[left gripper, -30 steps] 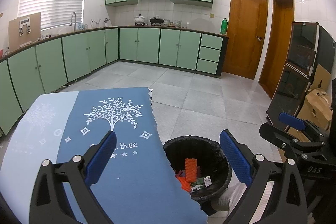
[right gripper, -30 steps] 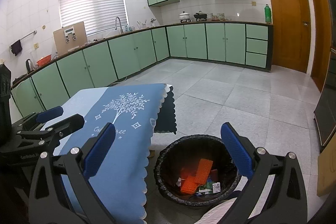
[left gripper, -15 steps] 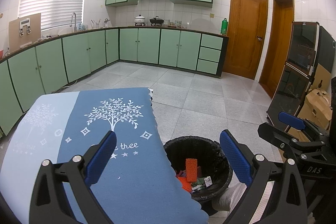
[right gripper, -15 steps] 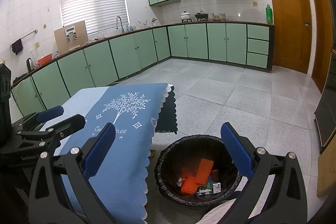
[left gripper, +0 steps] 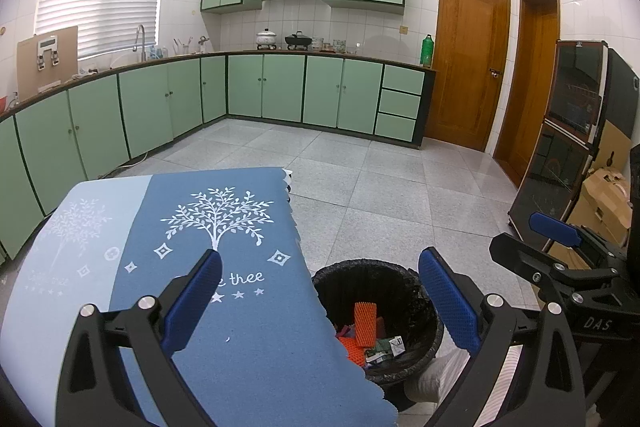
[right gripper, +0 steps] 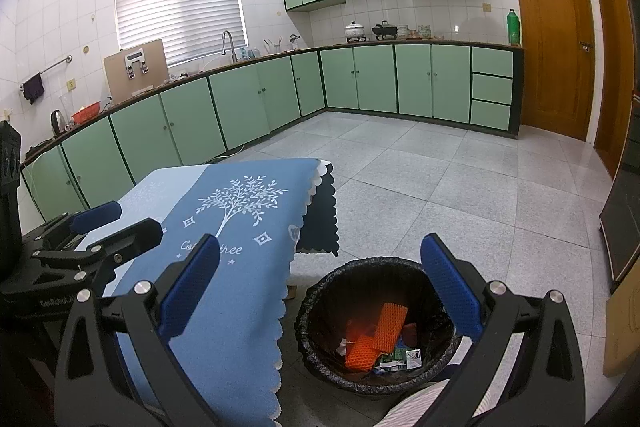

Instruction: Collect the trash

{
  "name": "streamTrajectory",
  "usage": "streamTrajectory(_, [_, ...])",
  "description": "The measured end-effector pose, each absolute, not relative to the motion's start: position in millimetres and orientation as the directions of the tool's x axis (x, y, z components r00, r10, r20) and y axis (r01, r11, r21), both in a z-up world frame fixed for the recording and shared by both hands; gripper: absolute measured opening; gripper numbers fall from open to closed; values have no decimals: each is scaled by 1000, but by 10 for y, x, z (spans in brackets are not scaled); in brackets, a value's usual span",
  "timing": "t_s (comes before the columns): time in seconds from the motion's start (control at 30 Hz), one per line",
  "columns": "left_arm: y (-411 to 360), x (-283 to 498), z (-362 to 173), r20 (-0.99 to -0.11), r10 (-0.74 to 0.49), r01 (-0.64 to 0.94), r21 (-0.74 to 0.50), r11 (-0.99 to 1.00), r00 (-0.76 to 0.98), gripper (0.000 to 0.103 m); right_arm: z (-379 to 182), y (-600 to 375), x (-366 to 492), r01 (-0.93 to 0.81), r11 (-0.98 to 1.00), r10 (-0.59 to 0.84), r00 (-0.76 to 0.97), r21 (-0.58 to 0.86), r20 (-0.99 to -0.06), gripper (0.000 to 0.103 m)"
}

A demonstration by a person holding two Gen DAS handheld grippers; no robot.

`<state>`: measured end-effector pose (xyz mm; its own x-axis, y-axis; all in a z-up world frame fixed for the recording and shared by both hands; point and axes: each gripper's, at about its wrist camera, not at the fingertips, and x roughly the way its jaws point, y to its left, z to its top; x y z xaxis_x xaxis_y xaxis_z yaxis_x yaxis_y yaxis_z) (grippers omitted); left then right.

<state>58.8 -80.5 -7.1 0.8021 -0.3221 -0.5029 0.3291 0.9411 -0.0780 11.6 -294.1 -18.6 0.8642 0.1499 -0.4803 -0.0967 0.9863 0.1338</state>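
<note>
**Both wrist cams: high, tilted down, facing the kitchen corner**

Left wrist view sits over the blue tree-print tablecloth (left gripper: pixel 224 227); right wrist view hangs close above the black bag-lined round bin (right gripper: pixel 378 323). Shared: cloth, bin, pale green cabinets (right gripper: pixel 360 79), grey tiled floor (left gripper: pixel 360 187).

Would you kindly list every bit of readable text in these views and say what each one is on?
"thee": tablecloth, partly hidden by the left gripper.
"DAS": body of the right gripper, seen from the left wrist.
"GenRobot": left gripper body, cut off.
Packaging in the trash bin: too small.
</note>
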Motion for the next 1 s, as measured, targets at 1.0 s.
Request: streamTrajectory(1.0, [-784,593,-64,-502,-322,330,-76,941,803,97,-187,-2925,116,-97,986,150,864,133,-480,98])
